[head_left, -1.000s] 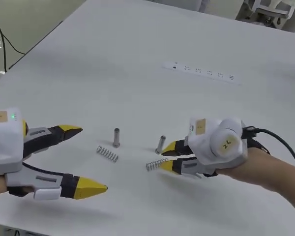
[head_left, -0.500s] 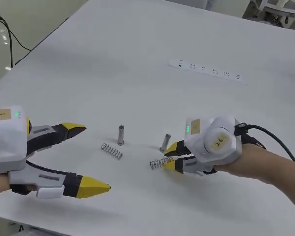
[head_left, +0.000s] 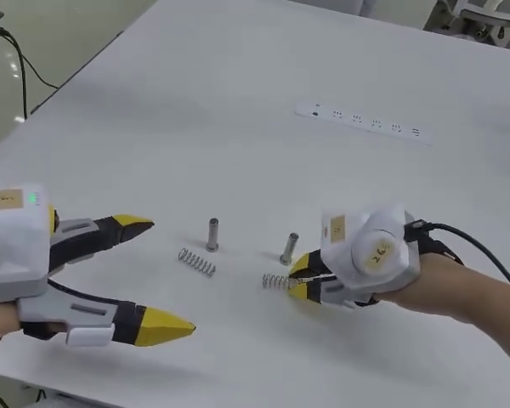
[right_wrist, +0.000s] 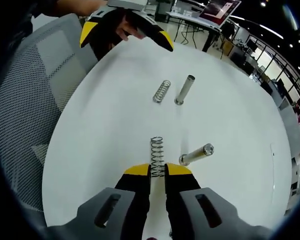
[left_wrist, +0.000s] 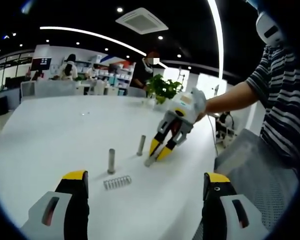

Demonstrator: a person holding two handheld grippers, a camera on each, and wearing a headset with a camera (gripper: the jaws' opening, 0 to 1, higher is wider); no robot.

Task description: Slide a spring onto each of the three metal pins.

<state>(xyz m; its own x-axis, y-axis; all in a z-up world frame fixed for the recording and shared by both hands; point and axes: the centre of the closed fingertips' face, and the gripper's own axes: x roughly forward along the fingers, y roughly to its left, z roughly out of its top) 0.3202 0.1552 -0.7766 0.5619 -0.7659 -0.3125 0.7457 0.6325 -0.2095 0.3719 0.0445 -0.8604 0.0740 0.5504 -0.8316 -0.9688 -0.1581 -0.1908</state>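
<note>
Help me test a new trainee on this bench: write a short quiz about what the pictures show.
1. True or false: the right gripper is shut on a spring.
2. In the head view, what stands nearest the loose spring? A the left-hand pin, B the right-hand pin, C the power strip.
3. Fill in: the left gripper has its jaws ____.
Key: 1 true; 2 A; 3 open.
</note>
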